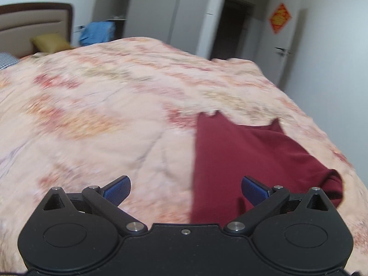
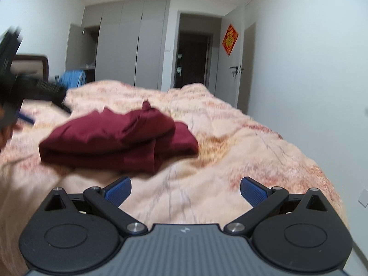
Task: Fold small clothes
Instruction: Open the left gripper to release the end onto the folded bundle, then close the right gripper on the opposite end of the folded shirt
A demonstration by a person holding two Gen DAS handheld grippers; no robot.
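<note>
A dark red garment (image 2: 119, 138) lies folded in a thick bundle on the pink patterned bedspread (image 2: 230, 138). In the left wrist view the same dark red garment (image 1: 248, 161) sits to the right of centre, its straight left edge running toward me. My left gripper (image 1: 185, 189) is open wide with nothing between its blue pads; its right pad hangs over the cloth's near edge without gripping it. My right gripper (image 2: 185, 189) is open and empty, a short way in front of the bundle. The left gripper (image 2: 27, 92) shows blurred at the right wrist view's left edge.
The bedspread (image 1: 103, 126) covers a large bed with a brown headboard (image 1: 34, 23) and a yellow pillow (image 1: 49, 42) at the far left. Blue cloth (image 1: 97, 33) lies beyond the bed. Grey wardrobe doors (image 2: 128, 46), a dark doorway (image 2: 193, 59) and a white wall (image 2: 310, 80) stand behind.
</note>
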